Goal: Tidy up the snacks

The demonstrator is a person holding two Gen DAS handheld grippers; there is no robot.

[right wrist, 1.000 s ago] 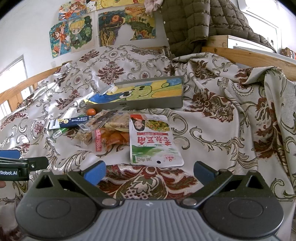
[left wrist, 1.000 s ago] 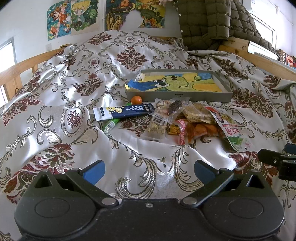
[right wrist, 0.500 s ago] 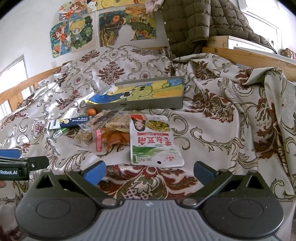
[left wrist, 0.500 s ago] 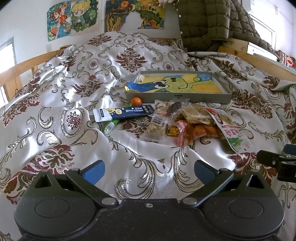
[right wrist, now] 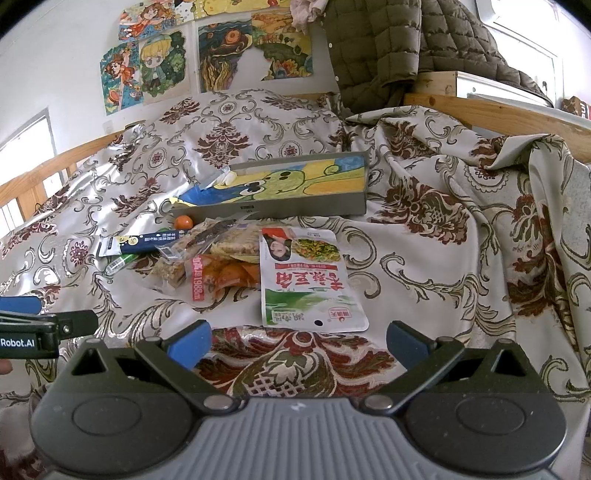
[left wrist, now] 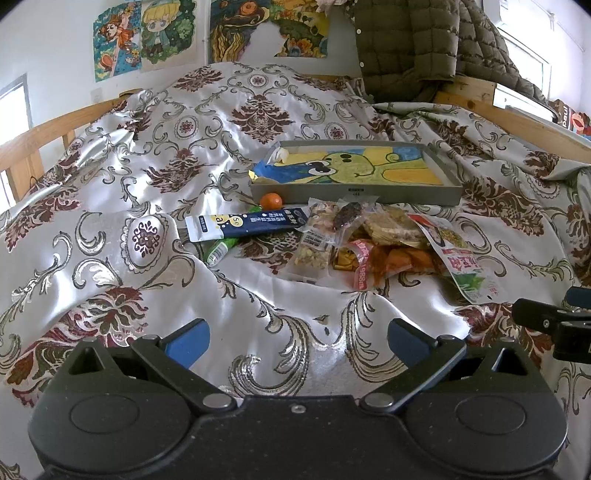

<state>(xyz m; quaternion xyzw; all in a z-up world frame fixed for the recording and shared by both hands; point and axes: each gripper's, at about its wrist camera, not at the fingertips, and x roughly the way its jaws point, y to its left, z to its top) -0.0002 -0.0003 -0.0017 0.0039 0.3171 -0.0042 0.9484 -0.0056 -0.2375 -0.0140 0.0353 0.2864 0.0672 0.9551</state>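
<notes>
A pile of snacks lies on the patterned bedspread in front of a grey tray (left wrist: 354,194) (right wrist: 303,206) with a cartoon drawing inside. The pile holds a dark blue stick pack (left wrist: 245,223) (right wrist: 138,242), a small orange (left wrist: 270,200) (right wrist: 183,221), a green tube (left wrist: 219,249), a clear nut bag (left wrist: 314,240), an orange snack bag (left wrist: 384,262) (right wrist: 221,275) and a white-green pouch (left wrist: 458,258) (right wrist: 304,280). My left gripper (left wrist: 297,338) is open and empty, well short of the pile. My right gripper (right wrist: 299,339) is open and empty, just short of the pouch.
Wooden bed rails (left wrist: 48,133) (right wrist: 517,118) run along both sides. An olive quilted jacket (left wrist: 413,48) hangs at the back right. Drawings (left wrist: 147,33) hang on the wall. The right gripper's finger shows at the left wrist view's right edge (left wrist: 546,321).
Both views have shifted only slightly; the left gripper has eased a little toward the pile. Nothing was taken hold of or moved.
</notes>
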